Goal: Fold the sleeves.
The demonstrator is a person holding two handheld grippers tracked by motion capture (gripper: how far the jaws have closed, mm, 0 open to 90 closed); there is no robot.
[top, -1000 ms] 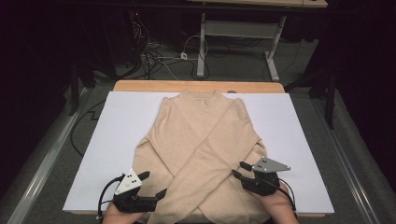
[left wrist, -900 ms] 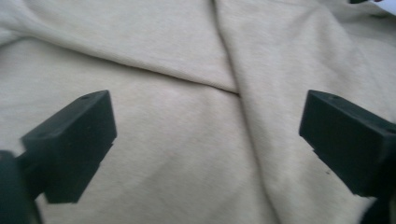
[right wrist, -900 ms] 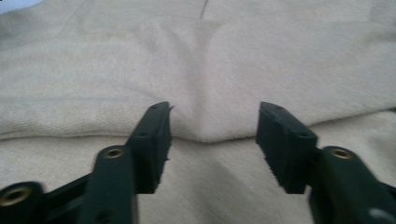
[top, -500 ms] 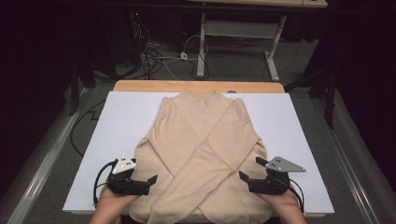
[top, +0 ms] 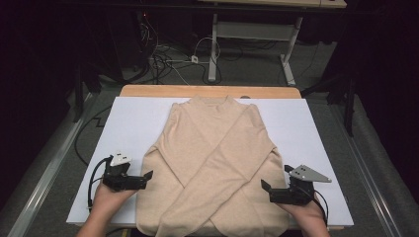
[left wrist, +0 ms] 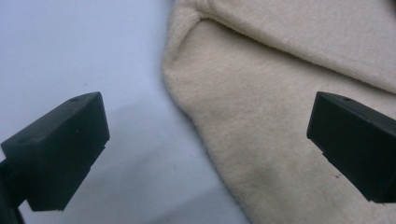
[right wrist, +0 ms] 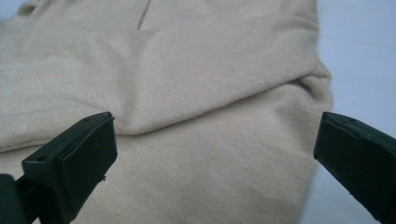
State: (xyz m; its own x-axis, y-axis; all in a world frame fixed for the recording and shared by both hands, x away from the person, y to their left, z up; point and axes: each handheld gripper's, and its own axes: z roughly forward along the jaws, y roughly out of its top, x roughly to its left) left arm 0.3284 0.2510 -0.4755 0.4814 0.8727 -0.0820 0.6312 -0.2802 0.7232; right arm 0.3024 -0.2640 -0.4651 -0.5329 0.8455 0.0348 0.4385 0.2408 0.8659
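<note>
I had both sleeves crossed over the sweater (top: 212,168), lying mid-sheet. Left gripper (top: 146,176) slid out toward 9 o'clock and right gripper (top: 267,187) toward 3; jaws just opened wide, gripping nothing. Sleeve fold looked finished; bottom fold next.

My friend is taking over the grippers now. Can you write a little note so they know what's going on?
Left gripper: open, holding nothing, at the sweater's left edge. Its jaws have just been opening.
Right gripper: open, holding nothing, at the sweater's right edge. Its jaws have just been opening too.
Beige sweater: flat on the white sheet, collar at the far end.
Done: both sleeves folded across the front, crossing in an X.
Left: probably folding the body; it is still at full length.
</note>
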